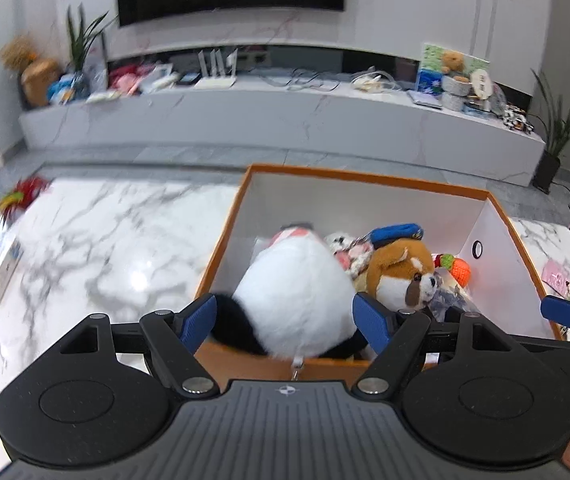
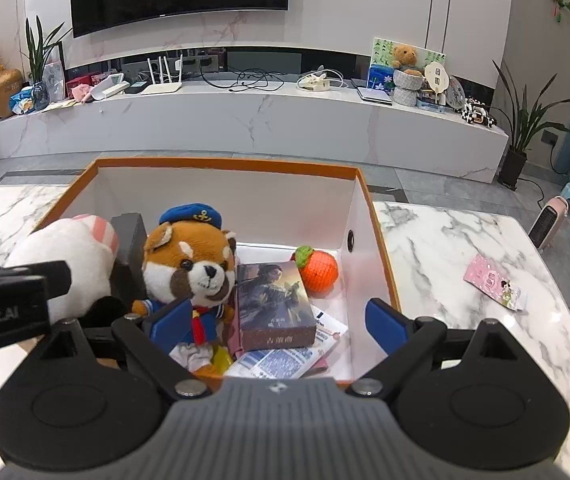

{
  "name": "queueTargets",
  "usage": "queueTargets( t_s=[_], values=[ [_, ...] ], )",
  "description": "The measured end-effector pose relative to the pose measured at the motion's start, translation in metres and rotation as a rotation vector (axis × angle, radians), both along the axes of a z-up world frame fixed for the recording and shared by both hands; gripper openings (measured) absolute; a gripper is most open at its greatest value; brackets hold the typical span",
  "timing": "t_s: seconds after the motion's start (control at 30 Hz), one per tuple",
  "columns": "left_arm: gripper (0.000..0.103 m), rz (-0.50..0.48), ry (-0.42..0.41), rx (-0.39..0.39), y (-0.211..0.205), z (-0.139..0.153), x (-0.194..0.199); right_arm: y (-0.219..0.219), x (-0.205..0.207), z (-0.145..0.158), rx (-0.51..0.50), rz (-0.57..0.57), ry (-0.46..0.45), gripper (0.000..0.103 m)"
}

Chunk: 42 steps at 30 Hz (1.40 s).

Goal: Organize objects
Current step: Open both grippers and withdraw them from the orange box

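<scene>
An orange-rimmed white box (image 1: 365, 178) (image 2: 225, 164) stands on the marble table. In it lie a white plush with a black tail (image 1: 297, 292) (image 2: 65, 260), a red panda plush in a blue sailor cap (image 1: 397, 276) (image 2: 193, 264), a picture-printed card box (image 2: 275, 300) and a crocheted orange (image 2: 319, 272). My left gripper (image 1: 287, 320) is open over the box's near edge; its blue pads flank the white plush without visibly pressing it. My right gripper (image 2: 281, 320) stands open above the box, with the panda by its left pad and nothing gripped.
A pink packet (image 2: 493, 282) lies on the table right of the box. A red feathery toy (image 1: 25, 196) and a white carton (image 1: 1, 264) sit at the table's left end. Beyond the table are a cluttered TV bench (image 2: 245, 120) and a small heater (image 2: 547, 220).
</scene>
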<state>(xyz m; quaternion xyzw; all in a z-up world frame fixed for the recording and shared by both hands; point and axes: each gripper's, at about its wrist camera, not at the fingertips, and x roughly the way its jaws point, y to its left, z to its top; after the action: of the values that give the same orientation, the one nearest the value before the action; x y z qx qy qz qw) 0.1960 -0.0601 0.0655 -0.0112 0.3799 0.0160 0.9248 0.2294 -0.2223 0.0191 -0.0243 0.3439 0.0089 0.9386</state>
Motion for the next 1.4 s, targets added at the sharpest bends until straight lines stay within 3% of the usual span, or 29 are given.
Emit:
queueTargets(
  t_s=[0.13, 0.3, 0.57, 0.93, 1.4],
  values=[
    [0.089, 0.007, 0.029, 0.040, 0.001, 0.002, -0.009, -0.002, -0.008, 0.010, 0.035, -0.016, -0.018, 0.095],
    [0.089, 0.004, 0.049, 0.028, 0.004, 0.001, -0.019, -0.004, -0.020, 0.016, 0.035, -0.026, -0.017, 0.098],
    [0.089, 0.071, 0.089, 0.085, 0.003, 0.004, -0.024, 0.000, -0.036, 0.019, 0.016, -0.010, -0.002, 0.098],
    [0.089, 0.093, 0.133, 0.065, 0.007, 0.001, -0.025, 0.001, -0.035, 0.017, 0.014, -0.020, 0.021, 0.098],
    [0.088, 0.078, 0.120, 0.029, 0.009, 0.003, -0.027, 0.002, -0.036, 0.019, -0.006, -0.025, 0.015, 0.098]
  ],
)
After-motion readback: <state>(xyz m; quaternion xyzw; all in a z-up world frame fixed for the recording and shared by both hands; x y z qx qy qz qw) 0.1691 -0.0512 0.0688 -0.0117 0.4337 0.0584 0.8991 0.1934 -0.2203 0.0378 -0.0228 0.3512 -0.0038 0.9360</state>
